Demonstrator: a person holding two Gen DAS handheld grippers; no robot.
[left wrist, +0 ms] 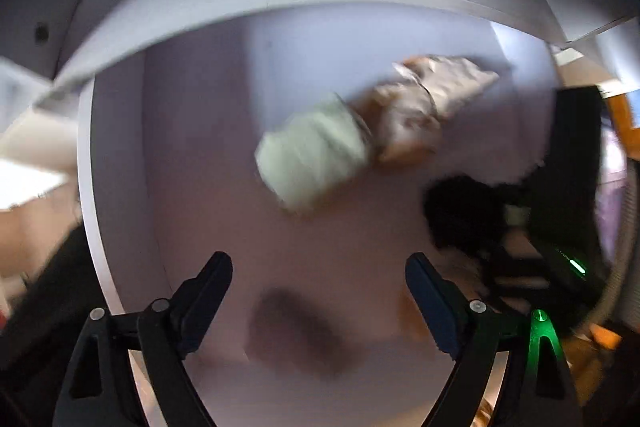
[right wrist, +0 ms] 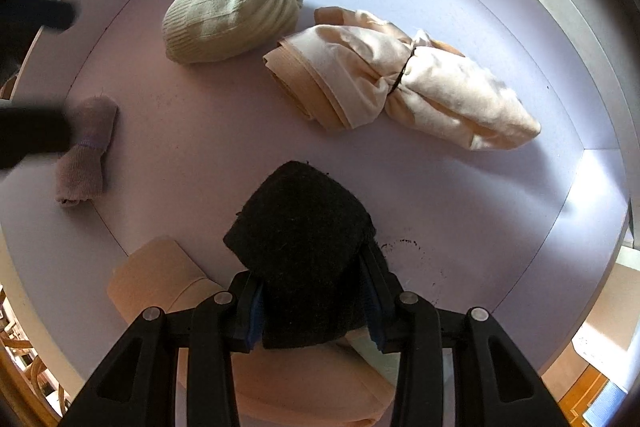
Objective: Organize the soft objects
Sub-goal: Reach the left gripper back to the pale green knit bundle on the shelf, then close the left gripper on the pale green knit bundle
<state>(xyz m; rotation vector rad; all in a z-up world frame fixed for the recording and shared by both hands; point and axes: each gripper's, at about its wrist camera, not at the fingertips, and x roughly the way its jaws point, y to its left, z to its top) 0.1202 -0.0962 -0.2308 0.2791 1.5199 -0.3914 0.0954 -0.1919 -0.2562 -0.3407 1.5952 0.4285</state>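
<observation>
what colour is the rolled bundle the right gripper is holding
Black, a fuzzy dark roll clamped in the right gripper; clearest in the right wrist view.

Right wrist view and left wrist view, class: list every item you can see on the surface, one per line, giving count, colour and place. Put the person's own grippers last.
Ribbed sock roll: one, pale green, far side of the lavender surface, close beside the cream bundle.
Cream bundle: one, cream and peach, tied at the middle with a dark band, right of the green roll.
Small sock roll: one, mauve-grey with a bluish band, at the left.
Folded cloth: one, peach, near edge, partly under the right gripper.
Black sock roll: one, black, between the right gripper's fingers.
Right gripper: one, black, shut on the black roll.
Left gripper: one, black, open, empty, above the mauve roll.
</observation>
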